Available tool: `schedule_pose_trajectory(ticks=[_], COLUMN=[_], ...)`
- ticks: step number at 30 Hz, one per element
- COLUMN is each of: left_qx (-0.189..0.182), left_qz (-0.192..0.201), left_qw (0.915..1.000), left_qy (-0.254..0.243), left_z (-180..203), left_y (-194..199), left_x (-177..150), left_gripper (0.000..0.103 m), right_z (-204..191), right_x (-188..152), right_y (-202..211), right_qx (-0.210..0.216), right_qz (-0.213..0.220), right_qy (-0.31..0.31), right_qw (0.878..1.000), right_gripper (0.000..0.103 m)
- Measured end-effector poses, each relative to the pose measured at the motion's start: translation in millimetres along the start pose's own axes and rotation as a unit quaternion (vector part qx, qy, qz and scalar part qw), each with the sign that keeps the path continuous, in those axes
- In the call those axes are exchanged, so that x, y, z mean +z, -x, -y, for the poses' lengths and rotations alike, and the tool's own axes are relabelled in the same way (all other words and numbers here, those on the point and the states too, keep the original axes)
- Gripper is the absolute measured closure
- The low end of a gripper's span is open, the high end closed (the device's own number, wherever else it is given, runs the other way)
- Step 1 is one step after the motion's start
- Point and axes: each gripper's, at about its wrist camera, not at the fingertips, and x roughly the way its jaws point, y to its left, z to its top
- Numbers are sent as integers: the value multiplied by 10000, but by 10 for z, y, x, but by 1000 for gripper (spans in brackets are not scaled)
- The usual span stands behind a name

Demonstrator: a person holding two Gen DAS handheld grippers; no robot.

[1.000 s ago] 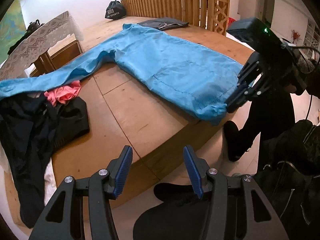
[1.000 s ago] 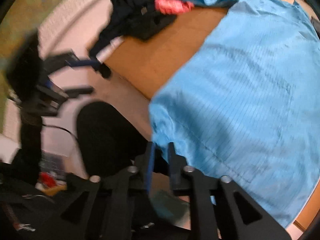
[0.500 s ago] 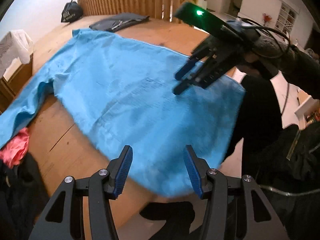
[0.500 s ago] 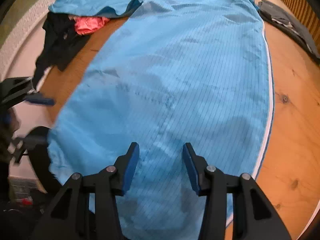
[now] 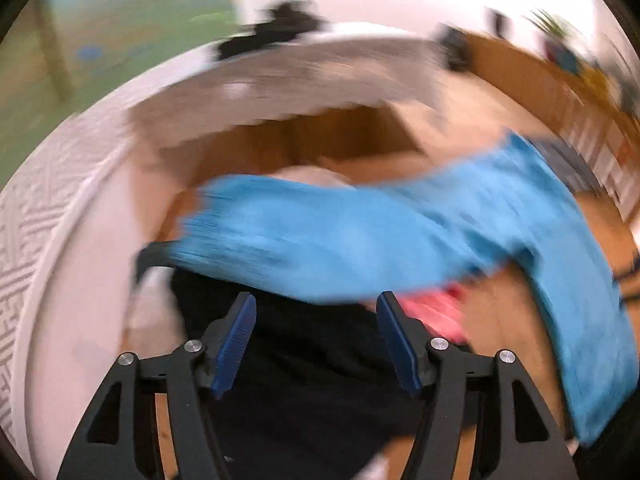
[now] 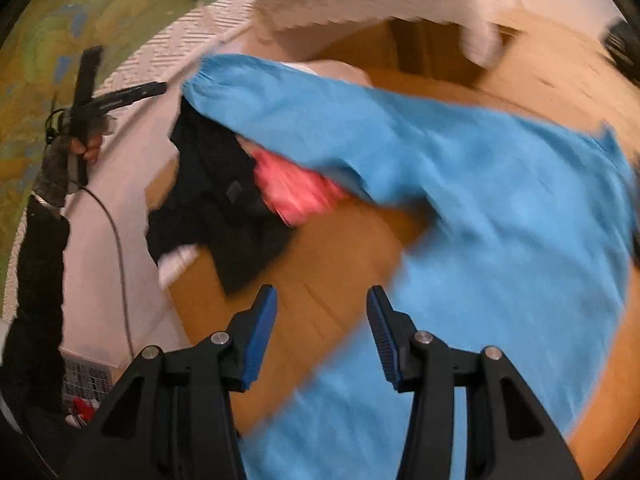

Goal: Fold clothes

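Both sets of fingers are standing spread and gripping nothing. The left gripper is hanging over a black garment, just short of the blue shirt's sleeve, which is stretching crosswise ahead on the table; the right gripper is hovering beside the body.

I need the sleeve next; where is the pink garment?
In the right wrist view, the pink garment lies left of centre on the table, between the black clothes and blue sleeve.
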Motion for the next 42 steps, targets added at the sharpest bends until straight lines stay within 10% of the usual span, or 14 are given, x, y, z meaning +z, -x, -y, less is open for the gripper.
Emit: schedule_pose_trajectory(ticks=[12,19,22,30,42], left_qx=[-427,-887,-919,-1139,-1564], left_qz=[-112,-121,-80,7,38], left_qw=[9975,9951,9952,9934,9831], left_qy=[553,420,322,161,953], left_z=[-897,-908,-907,-889,-1088], left_y=[-655,-762,-726,-663,-632], left_x=[176,149,131,1,56], left_gripper=[40,60,67,72,37], right_z=[-1297,-1434,-1338,-1042,-1228], right_x=[1911,2207,2325,2577,2612], right_y=[-1188,-1590,-1615,-1578,-1861], right_qx=[143,223,478,1267,1599], right_qz=[380,278,288,483,383], right_qy=[1539,1443,1076,30,5], right_qw=[9873,9889,9926,9908,9864], right_gripper=[54,56,90,95,90])
